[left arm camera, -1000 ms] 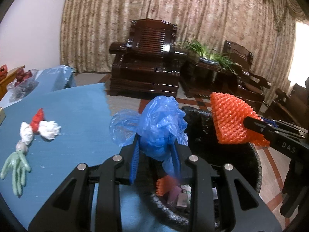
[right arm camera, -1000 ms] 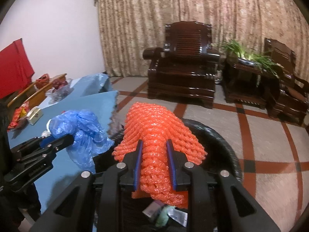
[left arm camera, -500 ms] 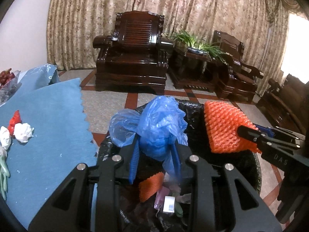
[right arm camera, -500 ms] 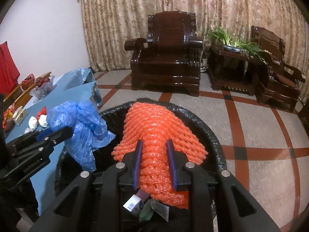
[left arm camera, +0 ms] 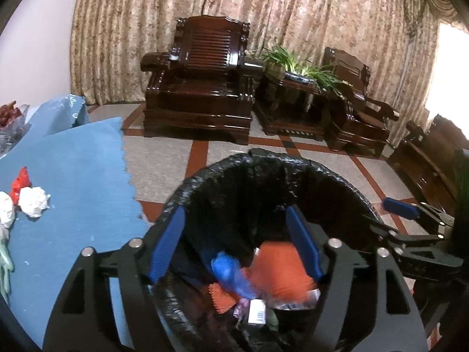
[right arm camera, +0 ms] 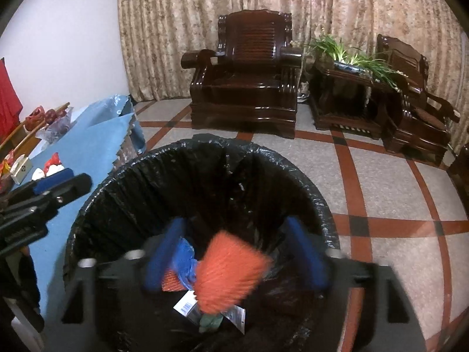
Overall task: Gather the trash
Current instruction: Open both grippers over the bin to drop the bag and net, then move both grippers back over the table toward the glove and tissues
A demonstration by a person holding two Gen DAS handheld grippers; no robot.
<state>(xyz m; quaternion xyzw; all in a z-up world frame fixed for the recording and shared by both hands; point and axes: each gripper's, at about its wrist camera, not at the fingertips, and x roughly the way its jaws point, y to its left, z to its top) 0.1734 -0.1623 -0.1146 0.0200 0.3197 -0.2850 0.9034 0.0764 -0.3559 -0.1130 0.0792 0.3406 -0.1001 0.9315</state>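
A bin lined with a black bag (left arm camera: 322, 173) (right arm camera: 164, 158) stands on the floor below both grippers. My left gripper (left arm camera: 234, 246) is open and empty above it. My right gripper (right arm camera: 234, 253) is open and empty above it too. A blue plastic bag (left arm camera: 228, 272) (right arm camera: 183, 259) and an orange foam net (left arm camera: 278, 270) (right arm camera: 231, 267) are blurred inside the bin, among other wrappers. Crumpled white tissue (left arm camera: 32, 201) and a red scrap (left arm camera: 20, 180) lie on the blue table (left arm camera: 73, 176) at left.
A pale green glove (left arm camera: 4, 259) lies at the table's left edge. Dark wooden armchairs (left arm camera: 202, 79) (right arm camera: 246, 73) and a plant stand (left arm camera: 293, 99) are across the tiled floor. Fruit and boxes (right arm camera: 38, 117) sit at the table's far end.
Both grippers opened over the bin. The blue bag dropped from the left and the orange net from the right, and both are now inside the bin.
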